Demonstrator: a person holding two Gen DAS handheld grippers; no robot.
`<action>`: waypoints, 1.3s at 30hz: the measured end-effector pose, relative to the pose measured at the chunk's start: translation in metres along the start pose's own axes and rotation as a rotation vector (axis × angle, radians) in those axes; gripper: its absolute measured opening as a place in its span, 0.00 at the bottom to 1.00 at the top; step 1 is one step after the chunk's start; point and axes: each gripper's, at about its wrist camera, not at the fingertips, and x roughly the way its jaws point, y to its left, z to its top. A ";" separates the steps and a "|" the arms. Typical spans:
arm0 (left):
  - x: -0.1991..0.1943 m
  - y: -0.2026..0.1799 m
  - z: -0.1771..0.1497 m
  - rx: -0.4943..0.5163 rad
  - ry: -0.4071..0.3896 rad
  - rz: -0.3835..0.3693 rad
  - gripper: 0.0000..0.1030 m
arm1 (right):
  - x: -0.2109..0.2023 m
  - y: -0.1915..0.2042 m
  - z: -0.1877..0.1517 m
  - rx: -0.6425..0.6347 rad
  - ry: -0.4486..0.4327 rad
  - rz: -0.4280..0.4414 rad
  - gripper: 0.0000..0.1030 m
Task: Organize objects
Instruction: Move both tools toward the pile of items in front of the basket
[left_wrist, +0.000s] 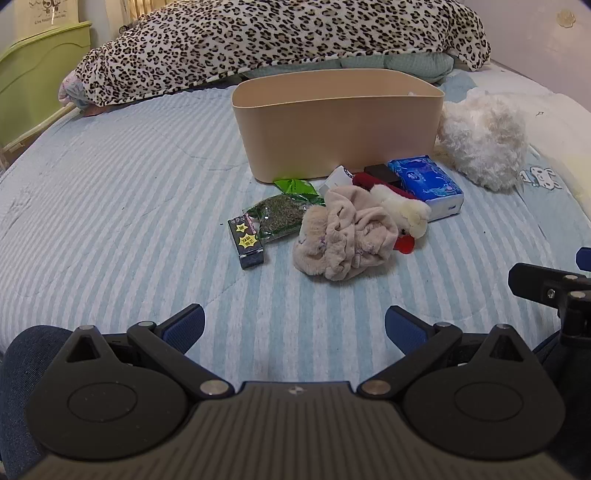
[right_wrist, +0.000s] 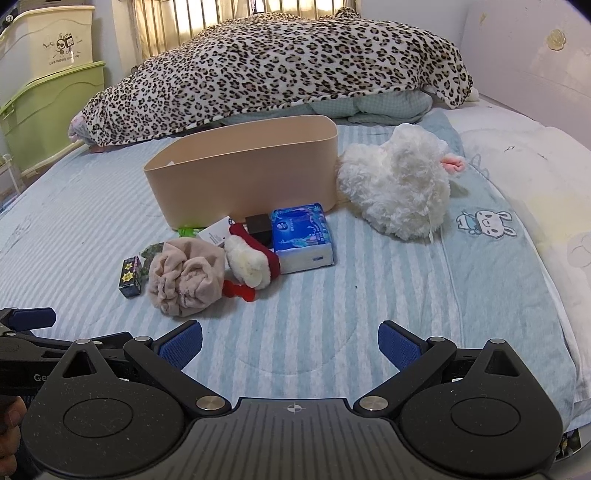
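- Nearest, the left gripper (left_wrist: 294, 320) and right gripper (right_wrist: 290, 339) hung over the striped bedcover (left_wrist: 110, 206), fingers spread, holding nothing.
- Beyond, the crumpled cloth (left_wrist: 341, 236), small dark box (left_wrist: 246, 242), herb packet (left_wrist: 281, 214), plush toy (right_wrist: 251, 260) and tissue pack (right_wrist: 303, 236) lay unsorted.
- Farthest, the beige bin (left_wrist: 340, 129) showed almost nothing inside; sorting looked barely begun.

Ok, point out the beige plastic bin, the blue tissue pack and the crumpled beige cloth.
beige plastic bin (left_wrist: 340, 136): left wrist view, front wall.
blue tissue pack (right_wrist: 301, 230): right wrist view, top face.
crumpled beige cloth (left_wrist: 343, 236): left wrist view, middle folds.
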 end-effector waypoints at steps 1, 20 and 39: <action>0.000 0.000 0.000 0.001 0.001 0.001 1.00 | 0.000 0.000 0.000 0.000 0.001 0.000 1.00; 0.008 0.004 -0.002 -0.014 0.021 0.002 1.00 | 0.007 0.000 0.002 -0.004 0.023 0.003 1.00; 0.035 0.013 0.001 -0.042 0.064 0.022 1.00 | 0.032 -0.002 0.003 -0.018 0.076 -0.001 1.00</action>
